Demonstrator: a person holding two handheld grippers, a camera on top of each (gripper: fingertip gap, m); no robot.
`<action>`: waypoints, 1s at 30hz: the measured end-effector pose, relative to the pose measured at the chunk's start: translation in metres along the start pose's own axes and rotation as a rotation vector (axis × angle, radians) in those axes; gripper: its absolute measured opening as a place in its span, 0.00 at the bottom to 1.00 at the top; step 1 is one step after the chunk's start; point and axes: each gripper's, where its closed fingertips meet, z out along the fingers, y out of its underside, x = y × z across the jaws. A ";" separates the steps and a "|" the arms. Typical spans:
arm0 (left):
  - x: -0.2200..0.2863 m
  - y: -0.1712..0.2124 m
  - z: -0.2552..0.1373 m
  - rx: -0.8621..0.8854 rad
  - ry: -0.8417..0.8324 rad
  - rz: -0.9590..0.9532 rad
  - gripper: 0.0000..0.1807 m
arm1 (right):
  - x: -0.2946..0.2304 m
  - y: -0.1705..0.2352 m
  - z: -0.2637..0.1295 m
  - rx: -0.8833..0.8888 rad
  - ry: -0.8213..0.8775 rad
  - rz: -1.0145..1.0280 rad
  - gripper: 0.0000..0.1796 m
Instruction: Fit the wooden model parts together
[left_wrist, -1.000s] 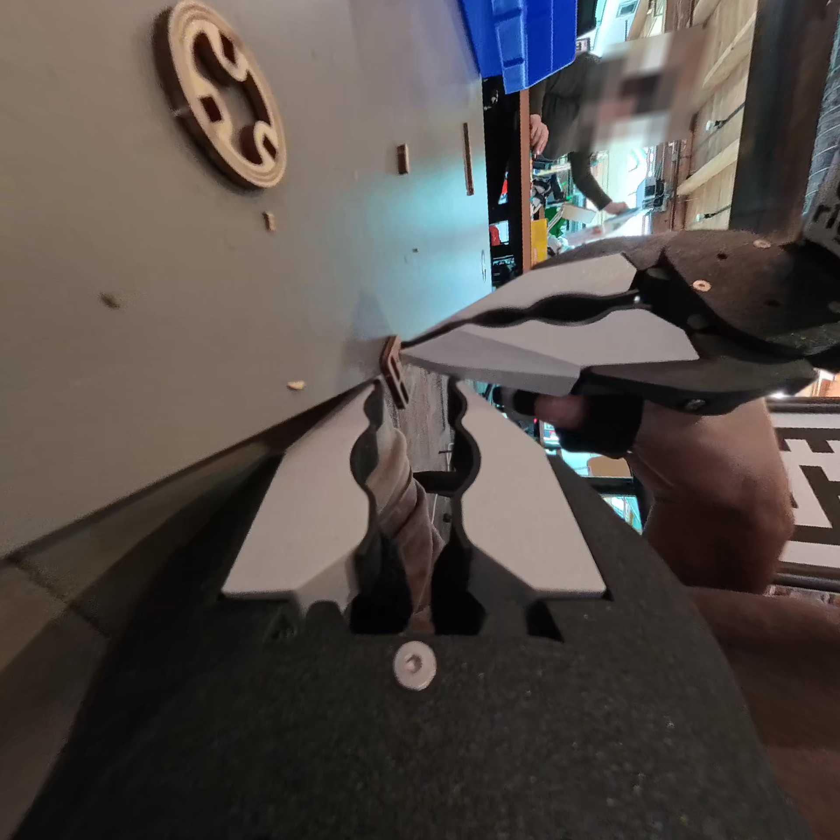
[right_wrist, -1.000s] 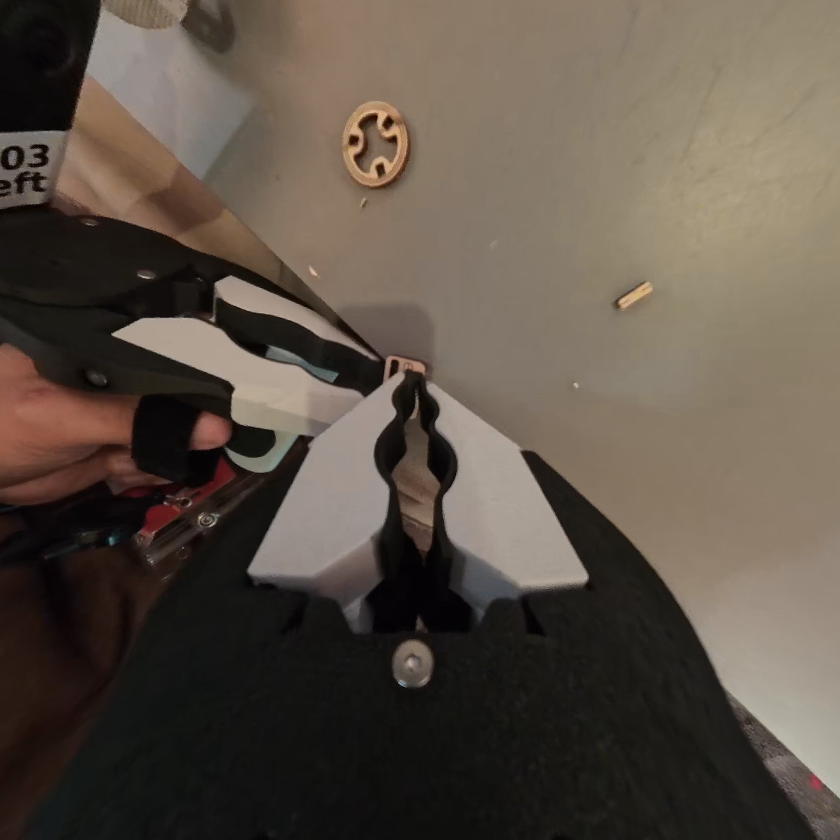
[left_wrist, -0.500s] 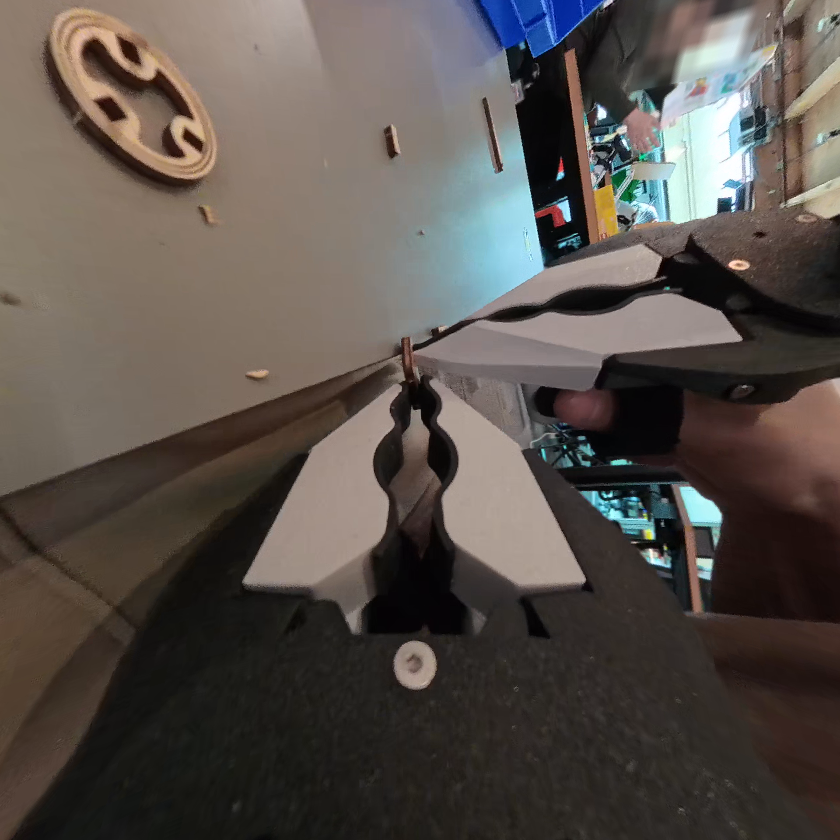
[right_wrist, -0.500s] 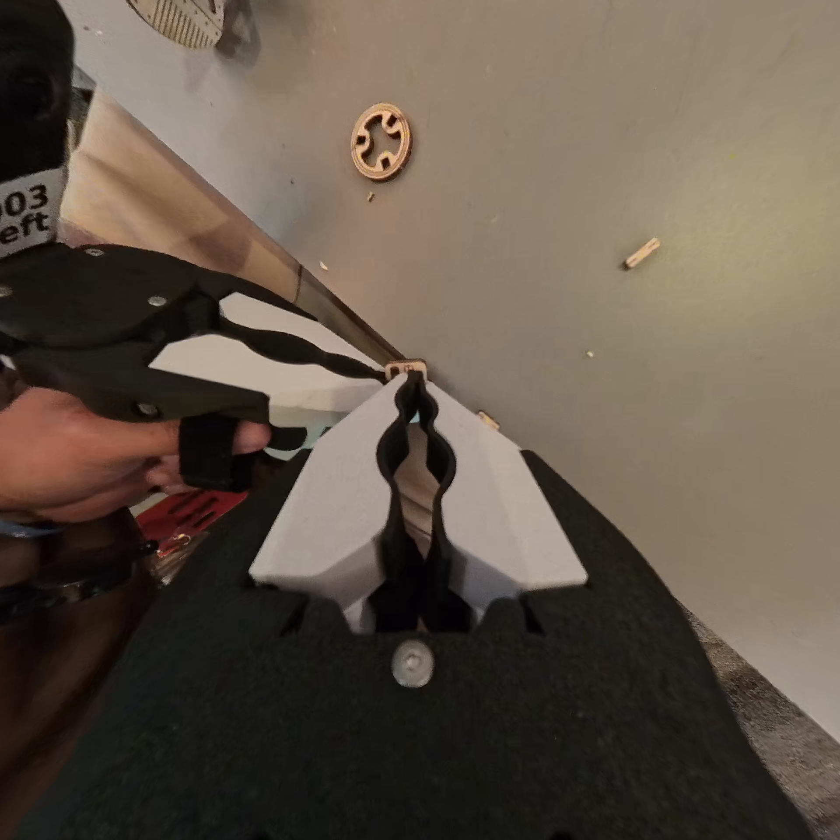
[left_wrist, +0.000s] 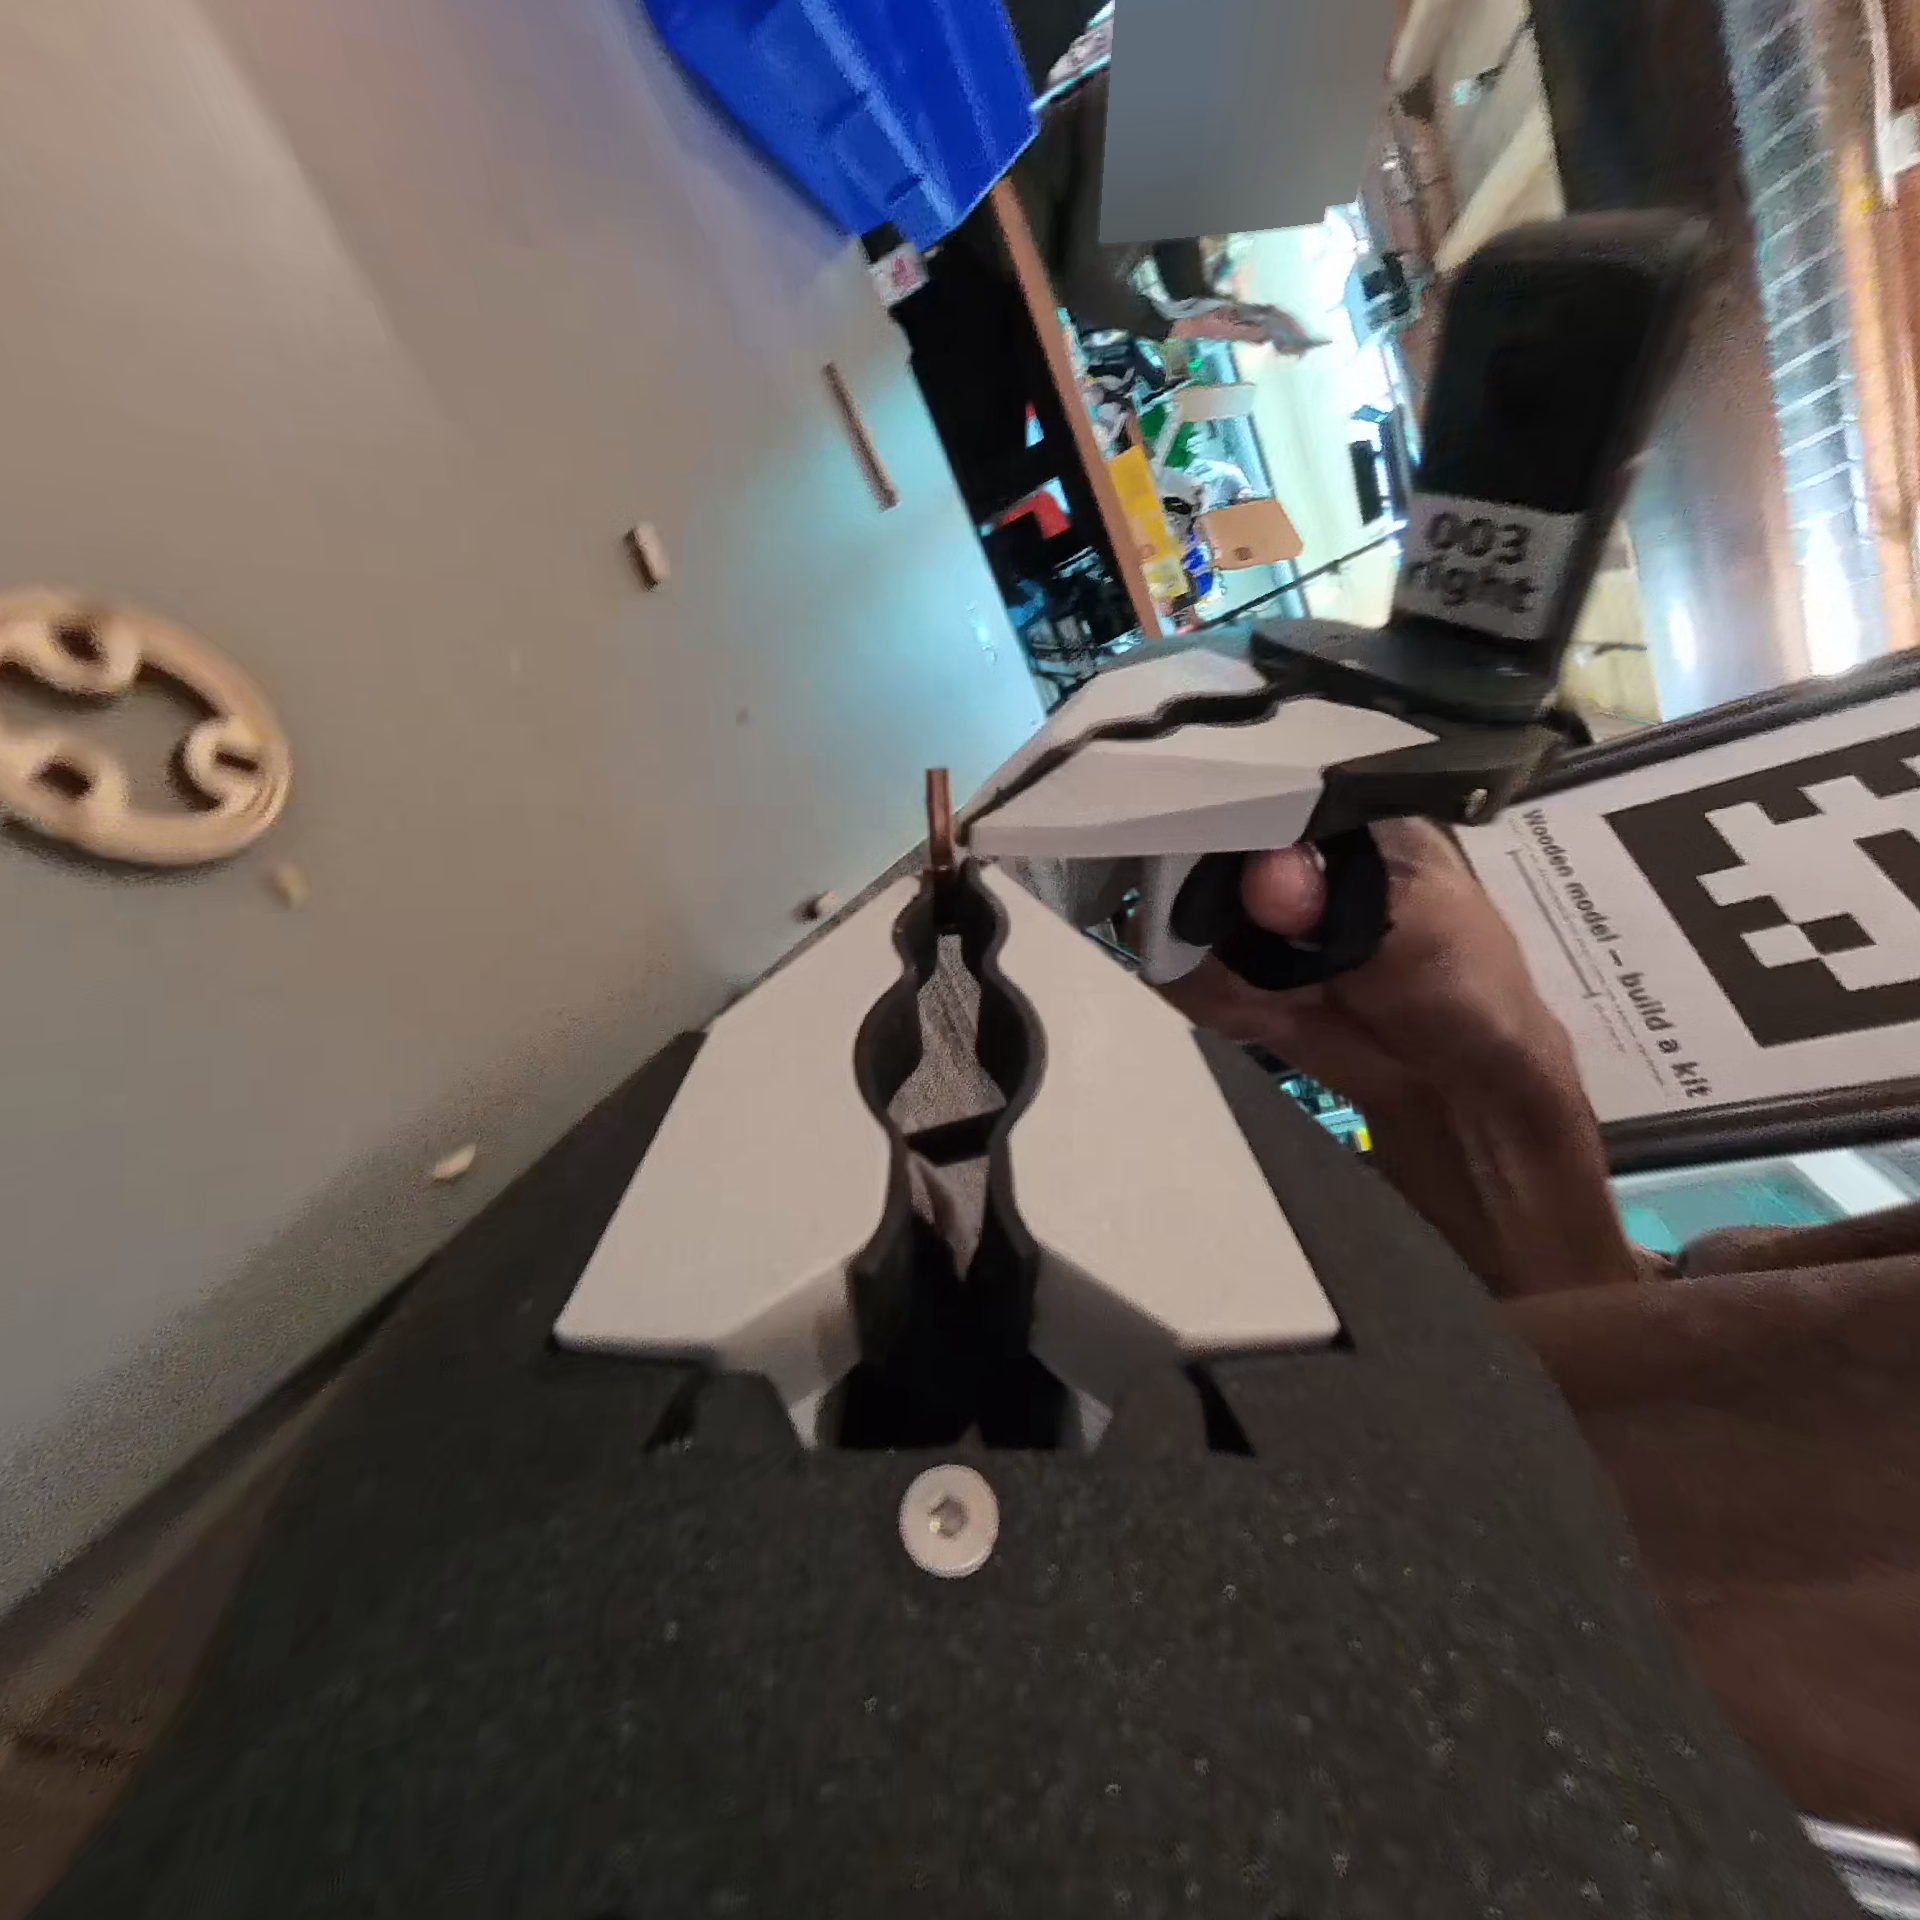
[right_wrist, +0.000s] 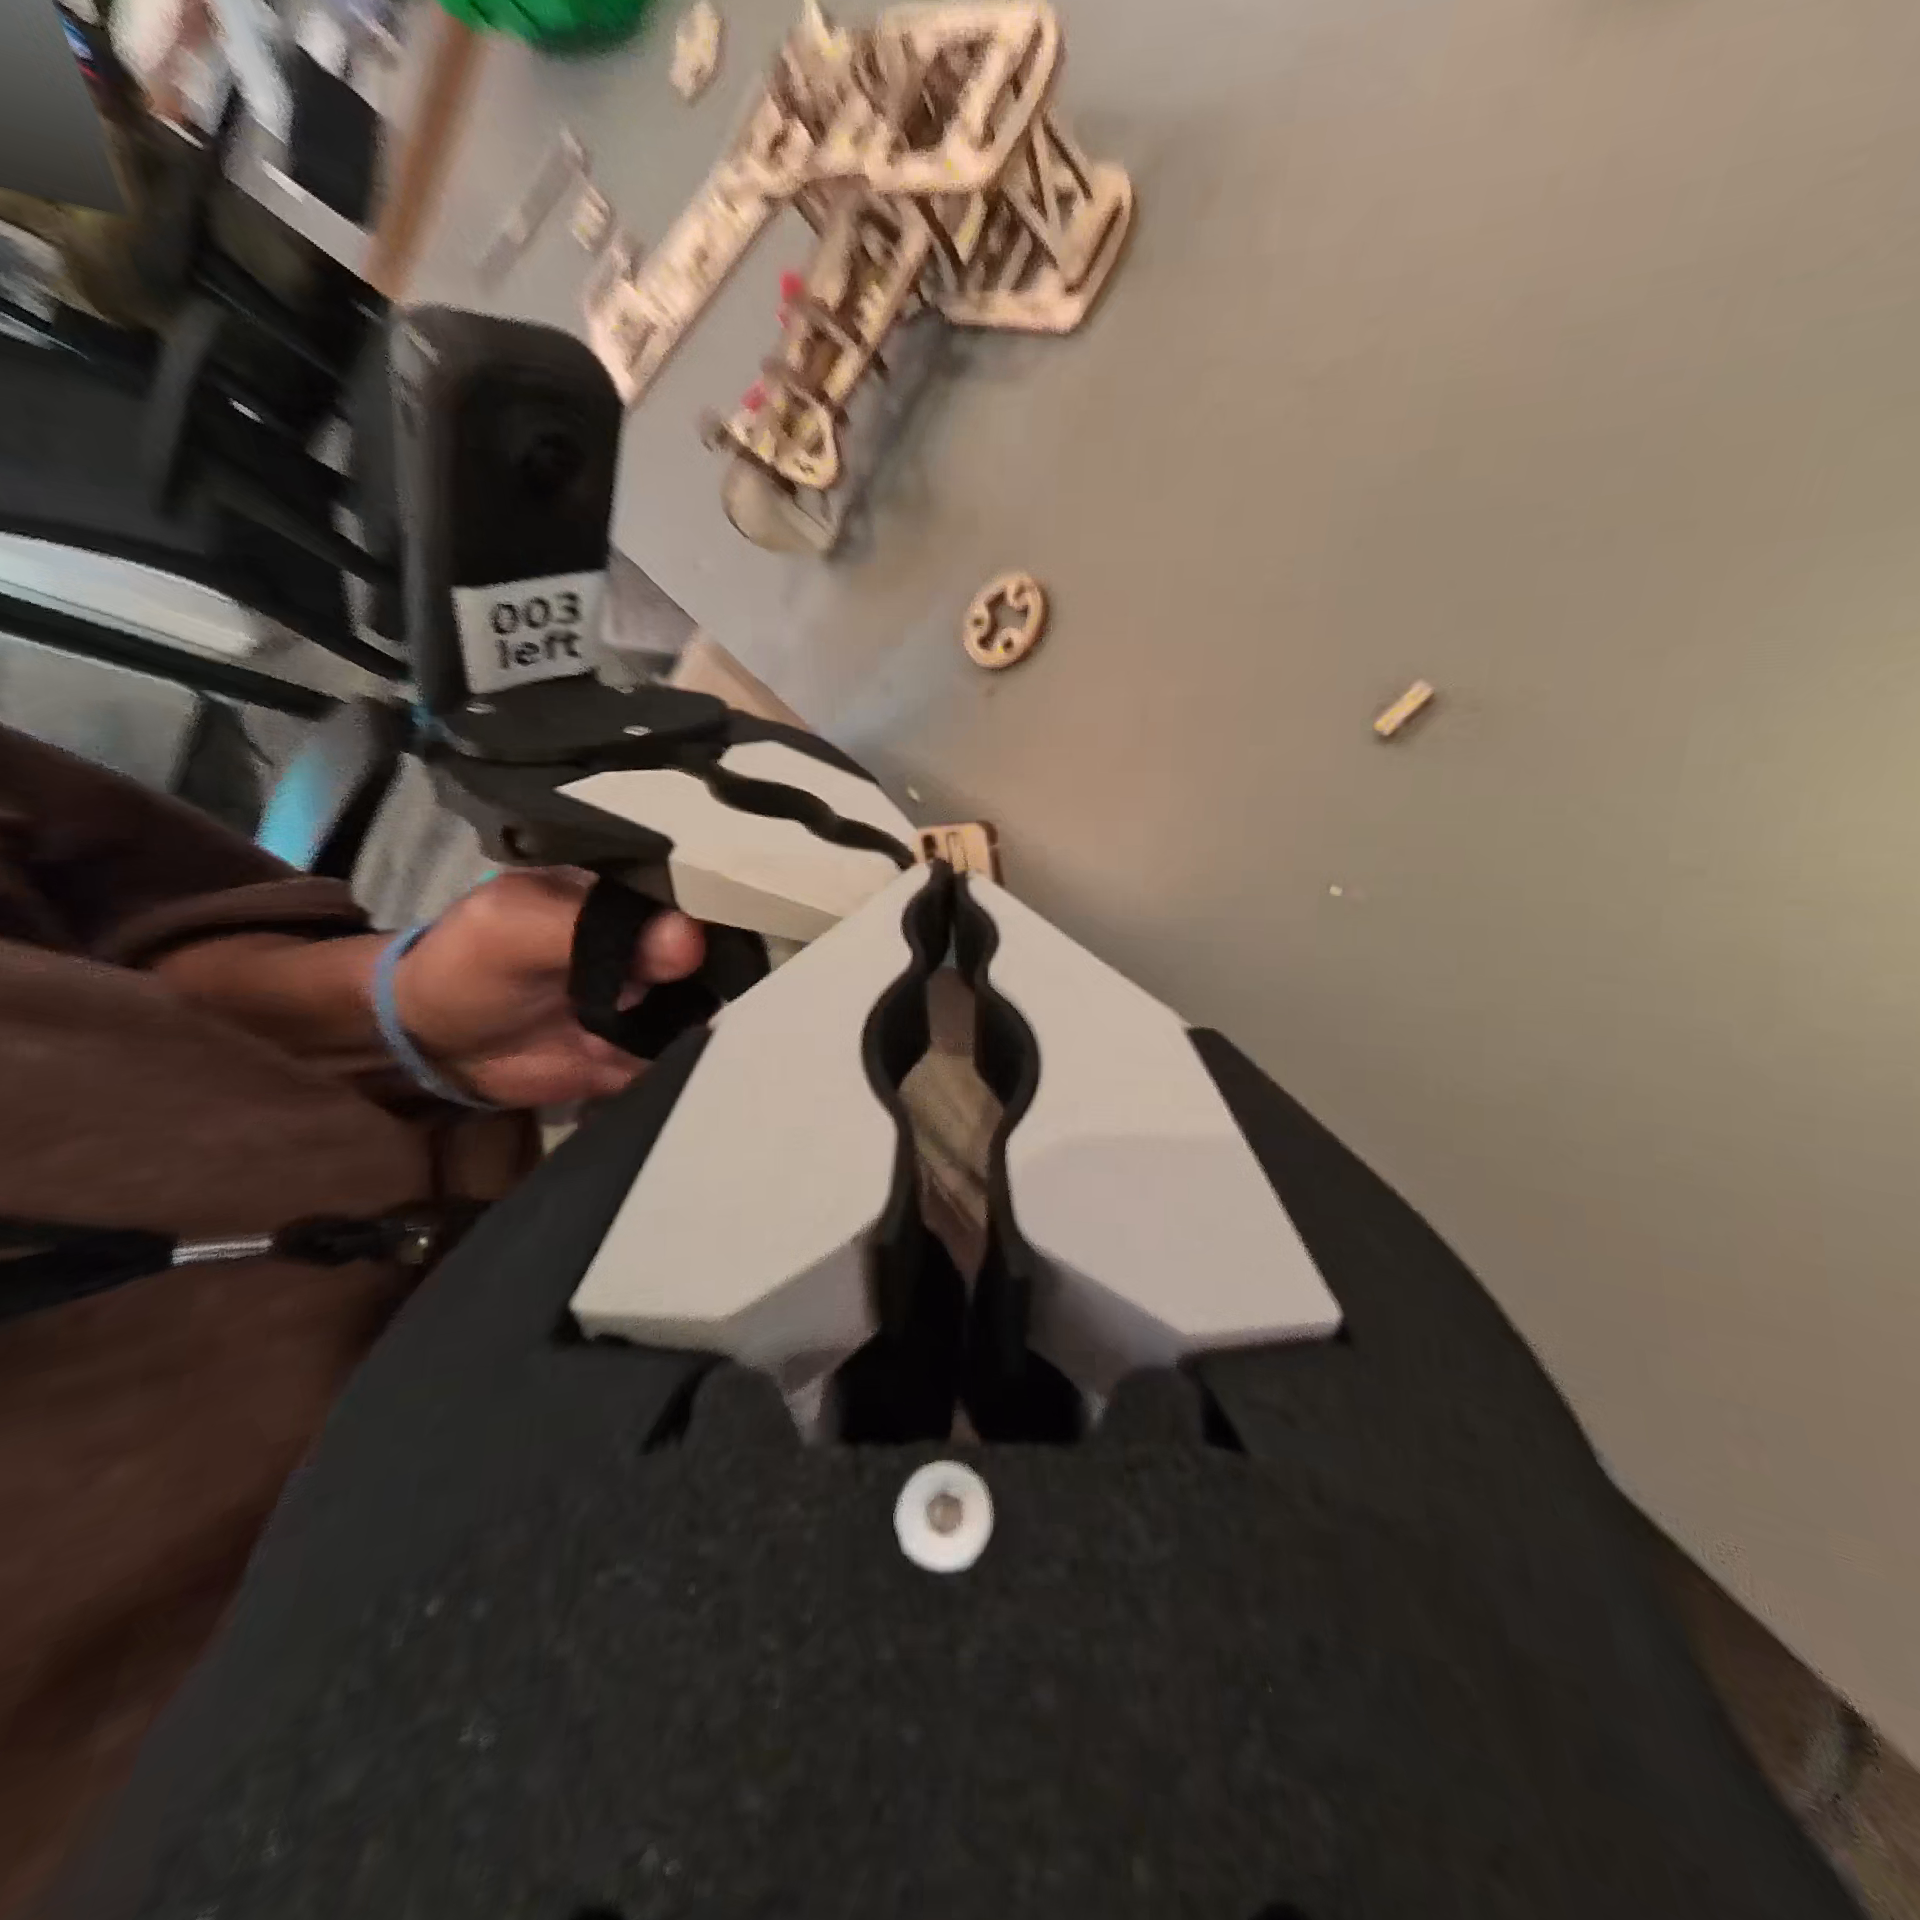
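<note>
- Your left gripper (left_wrist: 943, 883) has its fingers pressed on a small wooden tab (left_wrist: 940, 826); the thin piece stands edge-on out of the tips, above the table edge
- Your right gripper (right_wrist: 948, 871) also has its fingers closed together, and its tips touch the same small wooden tab (right_wrist: 958, 840) from the other side; from these views I cannot tell for sure if it pinches the piece or only rests against it
- To do this step well, I think you should keep one gripper firm on the tab and let go with the other only when the hold is sure, because the piece is thin and can twist or drop over the edge
- Hold it low over the grey table (right_wrist: 1558, 416) before you carry it to its mate
- The round slotted disc (right_wrist: 1004, 619) lies flat on the table, well apart from the tips; the half-built wooden model (right_wrist: 914, 229) stands farther behind it, and a short wooden peg (right_wrist: 1403, 710) lies to the side
- Compared with one second ago, your left fingers were spread and empty beside the tab, and now they are closed on it
- Both grippers are lifted and turned since then, so the model comes into the right view, which showed only the disc and the peg before
</note>
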 end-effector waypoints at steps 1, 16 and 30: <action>0.005 -0.006 0.001 0.009 0.019 0.023 0.00 | -0.002 -0.006 -0.004 0.041 -0.033 0.006 0.00; 0.061 -0.048 0.018 -0.019 0.051 0.399 0.00 | -0.017 -0.056 -0.056 0.348 -0.076 -0.201 0.08; 0.081 -0.034 0.027 -0.121 0.190 0.507 0.01 | -0.026 -0.044 -0.077 0.471 -0.185 -0.167 0.03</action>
